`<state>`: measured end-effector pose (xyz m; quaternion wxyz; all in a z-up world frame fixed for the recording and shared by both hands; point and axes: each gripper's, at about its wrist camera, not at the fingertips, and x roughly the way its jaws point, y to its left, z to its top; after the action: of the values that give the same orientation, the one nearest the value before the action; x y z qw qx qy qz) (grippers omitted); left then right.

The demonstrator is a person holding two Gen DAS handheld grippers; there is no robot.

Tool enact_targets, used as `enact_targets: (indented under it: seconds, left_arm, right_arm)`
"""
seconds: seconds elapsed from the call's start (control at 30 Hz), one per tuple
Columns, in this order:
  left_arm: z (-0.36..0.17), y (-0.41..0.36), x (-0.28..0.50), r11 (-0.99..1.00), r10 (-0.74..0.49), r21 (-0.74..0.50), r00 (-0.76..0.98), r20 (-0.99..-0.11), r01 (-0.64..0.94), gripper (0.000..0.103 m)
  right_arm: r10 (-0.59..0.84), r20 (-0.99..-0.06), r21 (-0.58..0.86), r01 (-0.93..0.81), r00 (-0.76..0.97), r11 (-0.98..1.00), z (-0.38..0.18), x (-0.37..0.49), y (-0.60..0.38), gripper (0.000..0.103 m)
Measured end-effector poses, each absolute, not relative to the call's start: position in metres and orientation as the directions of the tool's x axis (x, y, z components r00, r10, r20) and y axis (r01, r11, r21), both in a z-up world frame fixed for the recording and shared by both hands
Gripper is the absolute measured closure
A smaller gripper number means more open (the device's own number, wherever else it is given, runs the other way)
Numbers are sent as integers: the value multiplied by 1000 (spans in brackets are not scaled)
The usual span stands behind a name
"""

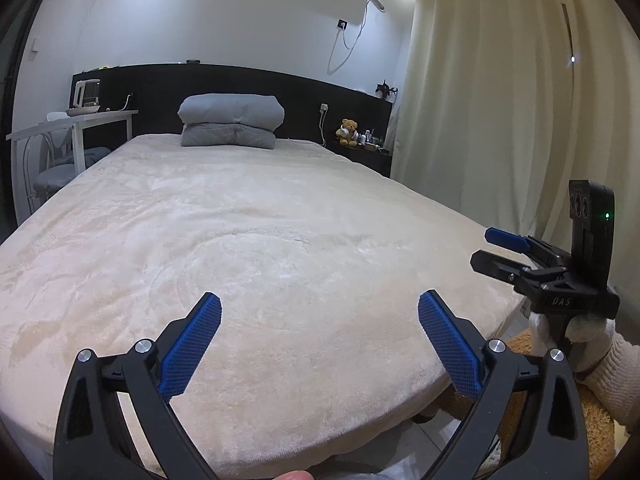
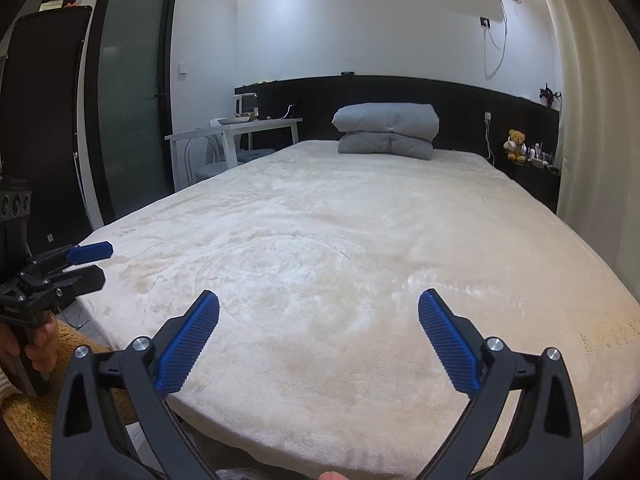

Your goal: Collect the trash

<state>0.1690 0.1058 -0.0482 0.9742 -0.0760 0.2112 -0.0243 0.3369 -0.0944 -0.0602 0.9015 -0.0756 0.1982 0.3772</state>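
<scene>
My left gripper (image 1: 320, 308) is open and empty, held over the foot of a bed with a cream plush cover (image 1: 248, 232). My right gripper (image 2: 319, 306) is open and empty too, over the same bed cover (image 2: 340, 240). The right gripper also shows at the right edge of the left wrist view (image 1: 486, 248), and the left gripper at the left edge of the right wrist view (image 2: 100, 262). No trash shows on the bed in either view.
A folded grey duvet (image 1: 230, 120) lies at the black headboard. A white desk with a kettle (image 1: 86, 96) and chair stands left of the bed. A nightstand with a teddy bear (image 1: 348, 132) stands at the right, by cream curtains (image 1: 500, 100). A dark glass door (image 2: 128, 92) is at the left.
</scene>
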Motion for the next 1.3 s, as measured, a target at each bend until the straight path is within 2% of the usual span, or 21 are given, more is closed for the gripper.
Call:
enact_targets:
  seconds: [0.07, 0.4, 1.3]
  left_arm:
    - [-49, 100, 169, 990, -71, -137, 910, -408, 16, 6]
    - [-53, 84, 179, 995, -74, -97, 901, -428, 35, 6]
    - [-54, 88, 180, 994, -57, -106, 899, -434, 12, 6]
  right_arm:
    - [634, -446, -5, -710, 632, 705, -68, 338, -89, 5]
    - [669, -450, 29, -739, 592, 673, -73, 340, -77, 5]
    - [648, -469, 35, -720, 601, 693, -78, 344, -74, 5]
